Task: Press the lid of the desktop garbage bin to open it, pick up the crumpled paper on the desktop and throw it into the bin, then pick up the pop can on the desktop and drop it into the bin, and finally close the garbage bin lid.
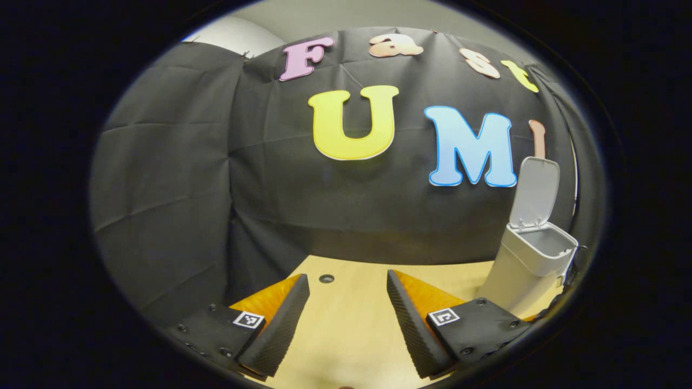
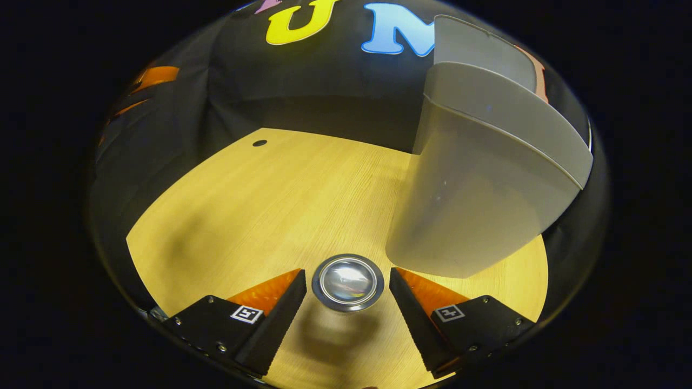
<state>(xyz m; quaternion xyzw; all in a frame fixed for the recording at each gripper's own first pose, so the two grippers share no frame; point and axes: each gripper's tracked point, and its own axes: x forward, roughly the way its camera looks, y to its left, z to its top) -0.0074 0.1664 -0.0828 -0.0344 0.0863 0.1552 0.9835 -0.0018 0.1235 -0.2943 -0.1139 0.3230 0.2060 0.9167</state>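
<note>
1. Pale wood-grain desktop [image 2: 259, 205] backed by black cloth wall [image 1: 178, 178]; small dark round hole [image 2: 259, 143] in the wood at upper left of the right gripper view, same hole [image 1: 326, 278] at centre bottom of the left gripper view.
2. Pop can [image 2: 347, 282] at lower centre of the right gripper view, seen end-on: round shiny metal end with a dark rim. Lies in the gap of the right gripper [image 2: 347, 283], roughly level with the fingertips. Fingers [image 2: 281, 308] spread, a narrow strip of space on each side of the can; no contact visible.
3. Garbage bin [image 2: 486, 178] at right of the right gripper view, pale grey, standing on the desktop just up and right of the can. Lid [image 2: 476, 46] raised behind the rim, at top right.
4. Same bin [image 1: 527, 265] at right edge of the left gripper view, mouth open, lid [image 1: 535, 192] upright on its rear hinge. Inside not visible.
5. Left gripper [image 1: 347, 283] at bottom centre of its own view, fingers [image 1: 284, 319] spread wide, nothing between them but bare desktop; bin well off to the right.
6. Shadow of the can on the wood just below it.
</note>
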